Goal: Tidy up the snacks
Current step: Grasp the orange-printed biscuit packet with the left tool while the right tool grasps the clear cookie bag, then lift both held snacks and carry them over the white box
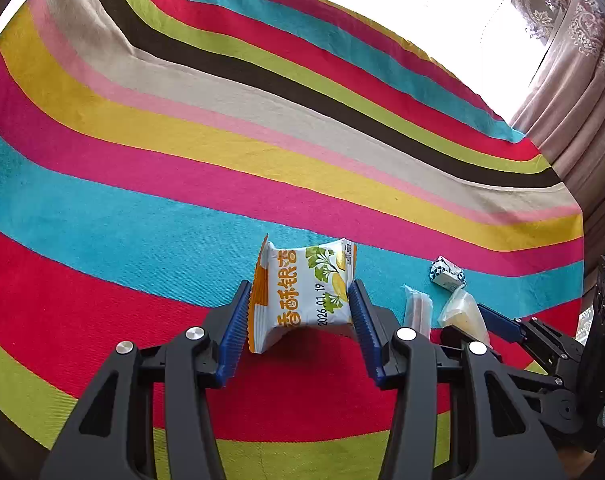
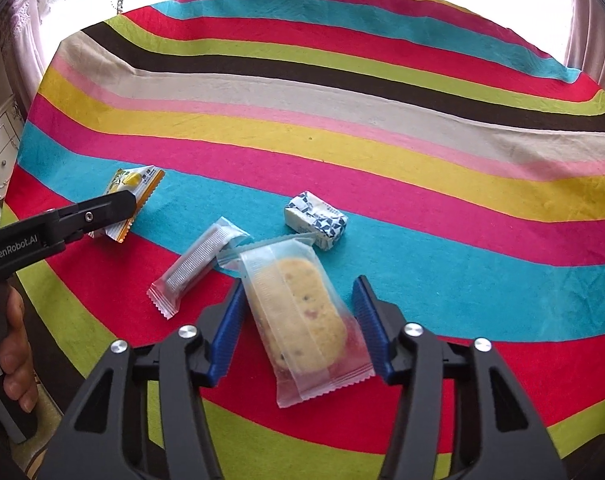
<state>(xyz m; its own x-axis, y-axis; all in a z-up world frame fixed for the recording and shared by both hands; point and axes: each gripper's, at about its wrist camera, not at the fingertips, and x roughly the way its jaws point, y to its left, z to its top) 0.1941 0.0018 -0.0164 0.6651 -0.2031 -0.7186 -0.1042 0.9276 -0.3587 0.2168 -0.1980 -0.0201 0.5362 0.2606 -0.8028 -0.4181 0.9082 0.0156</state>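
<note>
A worktop (image 2: 342, 92) fills both views, covered by a cloth in broad bands of red, turquoise, lime, brown, beige, pink, yellow and magenta. Beyond its far edge a window (image 1: 498, 20) glares white with daylight. Patterned lace and plain mauve curtains (image 1: 574, 80) hang at the right. A white cabinet (image 2: 4, 152) stands far left.

Matt woven cloth (image 2: 342, 152); frosted plastic cookie wrapper (image 2: 302, 312); ribbed blue pads (image 2: 224, 336).
</note>
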